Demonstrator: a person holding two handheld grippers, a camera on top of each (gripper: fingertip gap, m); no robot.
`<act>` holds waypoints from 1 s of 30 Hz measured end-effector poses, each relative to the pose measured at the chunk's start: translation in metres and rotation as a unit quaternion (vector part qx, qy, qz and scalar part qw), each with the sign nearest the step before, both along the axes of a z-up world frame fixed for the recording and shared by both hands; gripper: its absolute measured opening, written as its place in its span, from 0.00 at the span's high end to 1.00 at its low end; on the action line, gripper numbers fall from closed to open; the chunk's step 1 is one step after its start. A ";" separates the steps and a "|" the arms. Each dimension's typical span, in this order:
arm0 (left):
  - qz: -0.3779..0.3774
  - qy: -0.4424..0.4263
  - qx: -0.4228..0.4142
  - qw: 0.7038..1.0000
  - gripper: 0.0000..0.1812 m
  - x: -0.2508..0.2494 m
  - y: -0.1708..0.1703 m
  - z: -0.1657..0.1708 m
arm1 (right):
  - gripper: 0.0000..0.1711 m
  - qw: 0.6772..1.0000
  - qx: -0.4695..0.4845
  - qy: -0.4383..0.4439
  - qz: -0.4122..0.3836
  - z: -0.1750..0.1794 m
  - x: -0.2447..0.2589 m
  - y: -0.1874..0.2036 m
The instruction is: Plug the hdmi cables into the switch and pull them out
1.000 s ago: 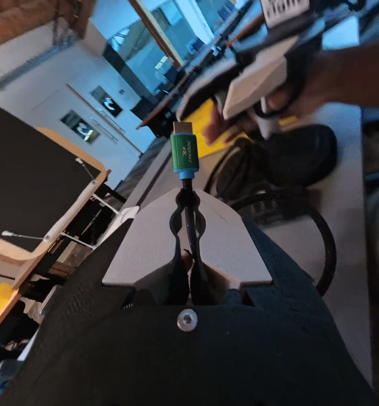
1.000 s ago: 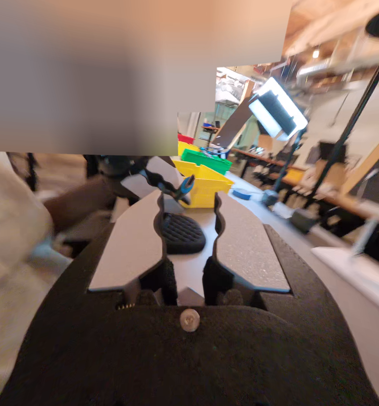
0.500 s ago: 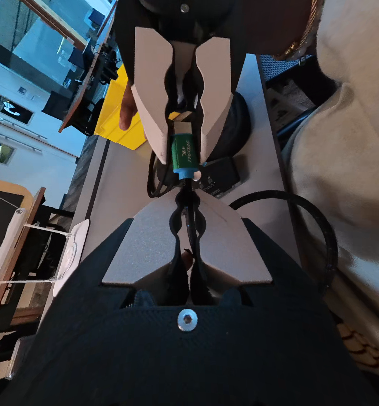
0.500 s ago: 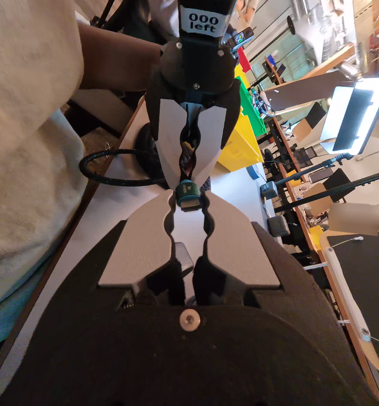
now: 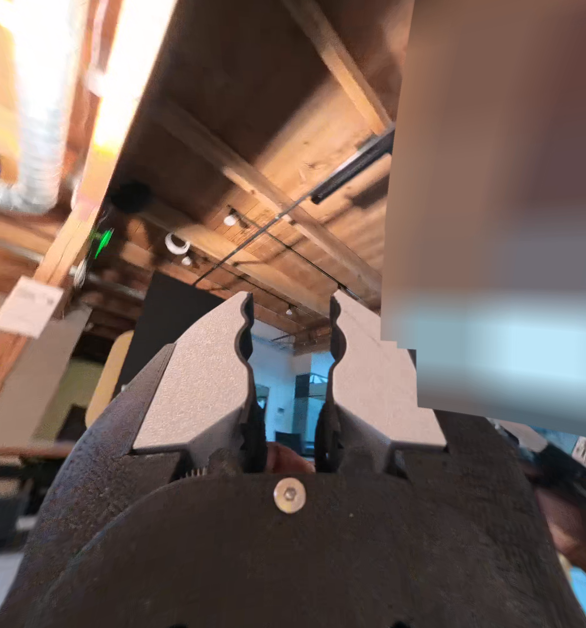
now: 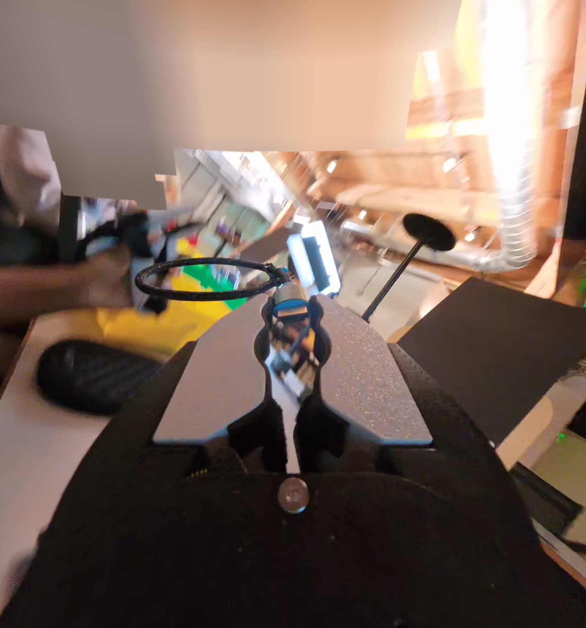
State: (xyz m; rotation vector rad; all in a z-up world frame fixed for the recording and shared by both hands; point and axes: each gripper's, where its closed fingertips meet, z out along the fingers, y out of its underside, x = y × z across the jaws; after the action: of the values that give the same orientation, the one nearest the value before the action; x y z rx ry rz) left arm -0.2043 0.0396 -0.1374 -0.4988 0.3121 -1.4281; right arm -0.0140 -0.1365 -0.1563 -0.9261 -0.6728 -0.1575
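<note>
Left claw (image 5: pixel 289 326) released, nothing between its fingers, aimed up at wooden ceiling beams (image 5: pixel 271 190). Right claw (image 6: pixel 290 307) clenched on HDMI plug (image 6: pixel 289 300) at its tips; black cable (image 6: pixel 203 278) loops leftward above white desk (image 6: pixel 29 441).

Motion-blurred yellow bins (image 6: pixel 169 319) and black case (image 6: pixel 94 377) (the switch nowhere discernible)

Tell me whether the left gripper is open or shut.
Open. The left gripper's fingers stand apart with only background between them; it holds nothing. The HDMI plug sits between the right gripper's fingertips.
</note>
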 end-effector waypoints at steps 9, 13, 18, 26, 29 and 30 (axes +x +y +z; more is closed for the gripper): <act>-0.283 0.171 0.051 0.942 0.74 0.127 -0.102 -0.048 | 0.88 0.922 -0.082 0.263 0.274 0.013 -0.027 0.018; -0.284 0.176 0.119 0.935 0.77 0.130 -0.137 -0.047 | 0.88 0.889 -0.204 0.261 0.317 -0.026 -0.063 0.037; -0.333 0.198 0.141 0.911 0.84 0.123 -0.145 -0.052 | 0.88 0.890 -0.239 0.231 0.312 -0.038 -0.076 0.040; -0.326 0.238 0.166 0.900 0.84 0.122 -0.146 -0.060 | 0.88 0.894 -0.258 0.210 0.300 -0.045 -0.077 0.040; -0.322 0.245 0.174 0.898 0.85 0.120 -0.145 -0.063 | 0.88 0.894 -0.259 0.208 0.300 -0.044 -0.076 0.037; -0.328 0.246 0.172 0.896 0.86 0.120 -0.146 -0.063 | 0.88 0.895 -0.260 0.206 0.299 -0.044 -0.076 0.037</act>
State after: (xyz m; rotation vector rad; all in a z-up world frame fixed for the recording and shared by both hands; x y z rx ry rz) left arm -0.0841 -0.1059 -0.2002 -0.4764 1.2140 -1.8255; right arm -0.0902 -0.0995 -0.2000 -1.1705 -0.5793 0.7869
